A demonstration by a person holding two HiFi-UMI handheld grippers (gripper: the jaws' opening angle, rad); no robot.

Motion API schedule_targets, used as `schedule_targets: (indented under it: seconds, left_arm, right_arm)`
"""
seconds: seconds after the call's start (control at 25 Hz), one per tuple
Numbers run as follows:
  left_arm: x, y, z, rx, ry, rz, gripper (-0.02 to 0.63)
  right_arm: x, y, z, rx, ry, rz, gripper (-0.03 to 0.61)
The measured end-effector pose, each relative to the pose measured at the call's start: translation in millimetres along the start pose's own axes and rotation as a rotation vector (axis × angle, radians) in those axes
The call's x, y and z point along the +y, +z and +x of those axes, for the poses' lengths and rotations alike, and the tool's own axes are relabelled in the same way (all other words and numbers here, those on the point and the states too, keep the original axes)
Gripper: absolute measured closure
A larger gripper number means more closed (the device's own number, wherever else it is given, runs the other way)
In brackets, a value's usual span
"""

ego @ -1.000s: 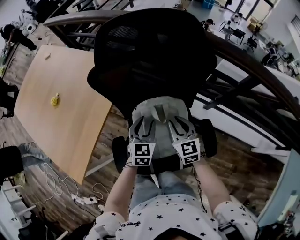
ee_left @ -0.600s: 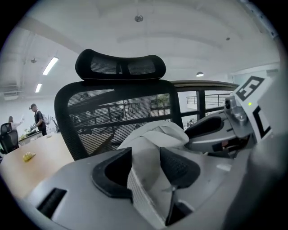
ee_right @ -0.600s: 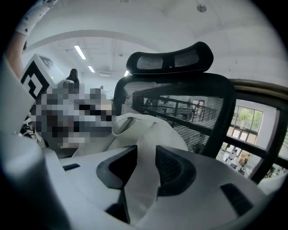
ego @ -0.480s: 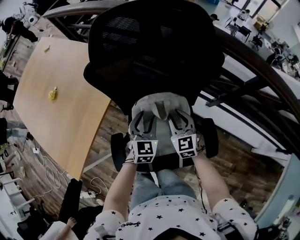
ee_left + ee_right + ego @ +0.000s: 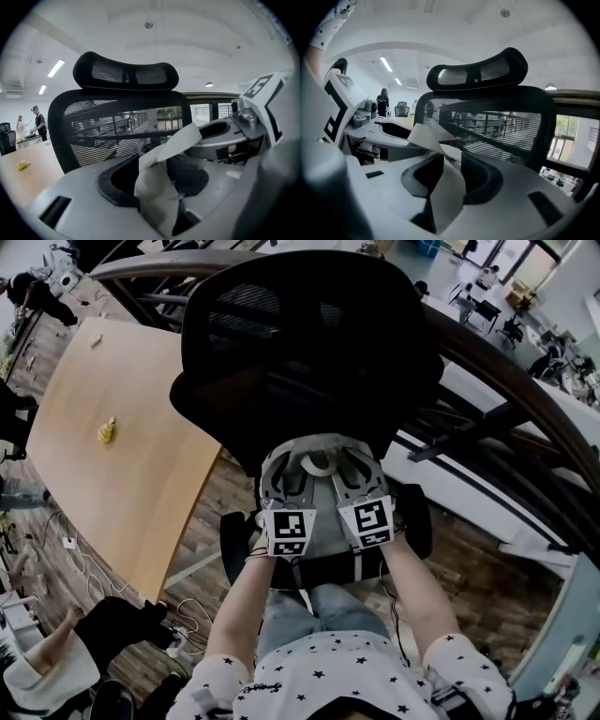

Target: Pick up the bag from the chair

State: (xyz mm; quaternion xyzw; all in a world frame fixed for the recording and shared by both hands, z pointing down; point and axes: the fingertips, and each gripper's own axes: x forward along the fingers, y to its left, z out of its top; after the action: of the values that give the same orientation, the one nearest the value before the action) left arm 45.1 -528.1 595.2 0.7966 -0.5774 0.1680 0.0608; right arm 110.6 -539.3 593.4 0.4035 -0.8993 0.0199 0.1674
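A grey bag (image 5: 323,512) sits on the seat of a black mesh chair (image 5: 300,352), right in front of me. Its pale handle strap (image 5: 316,463) arches up between the two grippers. My left gripper (image 5: 298,470) is shut on the strap (image 5: 157,180), which runs up between its jaws. My right gripper (image 5: 341,468) is shut on the same strap (image 5: 445,187) from the other side. Each gripper view shows the other gripper close beside it, with the chair's backrest (image 5: 117,126) and headrest (image 5: 478,70) beyond. The bag's body is mostly hidden under the grippers.
A light wooden table (image 5: 112,474) stands left of the chair, with a small yellow thing (image 5: 106,430) on it. Cables (image 5: 187,615) lie on the floor beneath it. A person (image 5: 56,662) crouches at the lower left. A dark curved railing (image 5: 506,381) runs behind on the right.
The grippers have drawn closer together at the bag's top, and the strap now arches up between them. A person has come into view at the lower left.
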Motion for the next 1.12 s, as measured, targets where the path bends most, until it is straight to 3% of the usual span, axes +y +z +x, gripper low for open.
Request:
schedule_targets:
  seconds: [0.4,0.76,1.0,1.12]
  left_arm:
    - [10,22,16,-0.043,0.033,-0.061,0.438]
    - [14,27,3,-0.065,0.062,-0.108,0.535]
    - [9,28,-25,-0.093,0.054,-0.137,0.598]
    - [2,29,-48,-0.106,0.046,-0.146,0.600]
  right_arm:
    - [7,16,18,-0.016,0.065,0.040,0.509]
    - [3,23,12,-0.041,0.022,0.129,0.551]
    - [27,31,-5,-0.064,0.032,0.131,0.557]
    - [42,36,-23,-0.083,0.020,0.123,0.561]
